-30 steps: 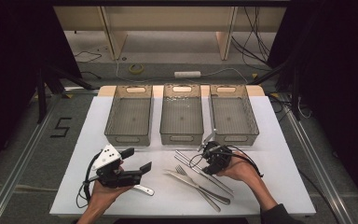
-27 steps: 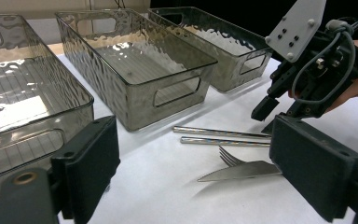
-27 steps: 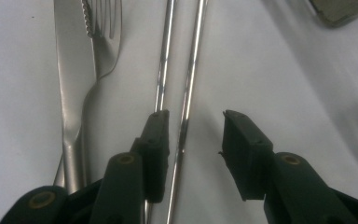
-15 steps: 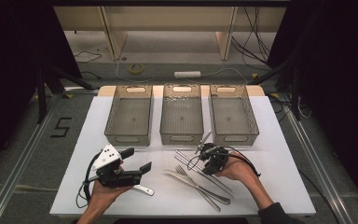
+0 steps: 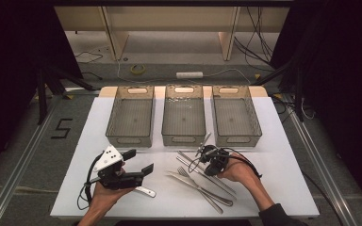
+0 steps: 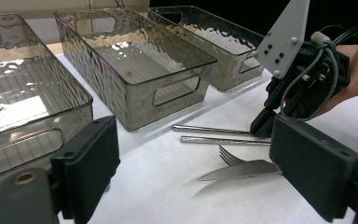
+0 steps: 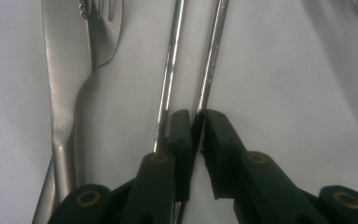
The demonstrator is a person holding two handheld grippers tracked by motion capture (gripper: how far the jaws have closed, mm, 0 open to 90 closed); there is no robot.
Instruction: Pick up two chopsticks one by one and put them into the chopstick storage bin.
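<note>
While right gripper (image 7: pixel 196 122) pinches chopstick (image 7: pixel 210 60), second chopstick (image 7: pixel 170 60), fork (image 7: pixel 103 32) alongside.

A single black numeral 5 (image 5: pixel 62 128) is marked on the grey floor (image 5: pixel 19 155) at the left of the high view, just beside the white table's left edge. No other text, label or brand can be read in the gripper views.

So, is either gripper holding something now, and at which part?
The right gripper is closed on one metal rod, partway along its shaft. The left gripper is open and holds nothing.
</note>
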